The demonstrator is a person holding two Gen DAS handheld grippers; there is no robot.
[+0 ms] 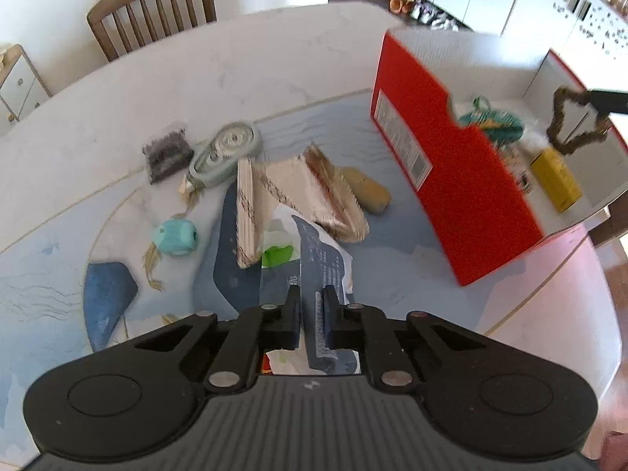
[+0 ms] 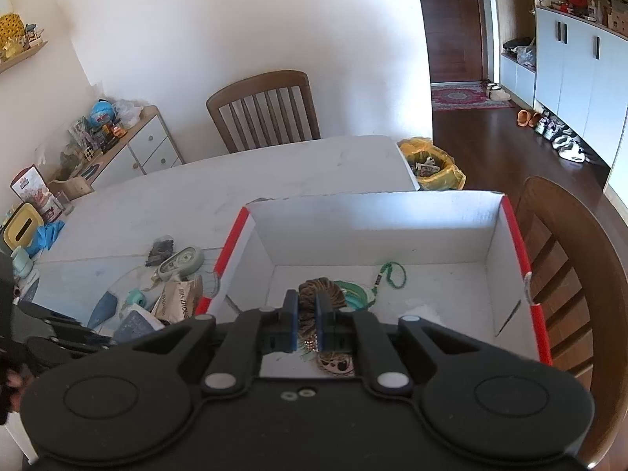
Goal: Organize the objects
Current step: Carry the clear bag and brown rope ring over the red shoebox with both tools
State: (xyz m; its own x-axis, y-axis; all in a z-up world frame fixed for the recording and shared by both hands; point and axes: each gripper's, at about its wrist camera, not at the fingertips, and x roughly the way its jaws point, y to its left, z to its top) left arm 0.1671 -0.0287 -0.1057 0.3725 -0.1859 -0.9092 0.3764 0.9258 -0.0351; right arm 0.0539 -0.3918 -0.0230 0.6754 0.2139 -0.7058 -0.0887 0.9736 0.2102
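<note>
While the right gripper [image 2: 305, 316] holds a brown scrunchie [image 2: 322, 294] over the open red box [image 2: 518, 251] for dropping in, the left gripper [image 1: 311, 310] is clamped on a blue-and-white packet [image 1: 320, 259] amid the table clutter, presumably to box it next.

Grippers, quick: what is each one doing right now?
Left gripper: shut on the blue and white packet.
Right gripper: shut on the brown scrunchie, over the red box.

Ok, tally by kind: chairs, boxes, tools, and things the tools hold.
Chairs: 2
Red box: 1
Tools: 2, left tool and right tool
Held things: 2, packet in left, brown hair tie in right
Total: 7
</note>
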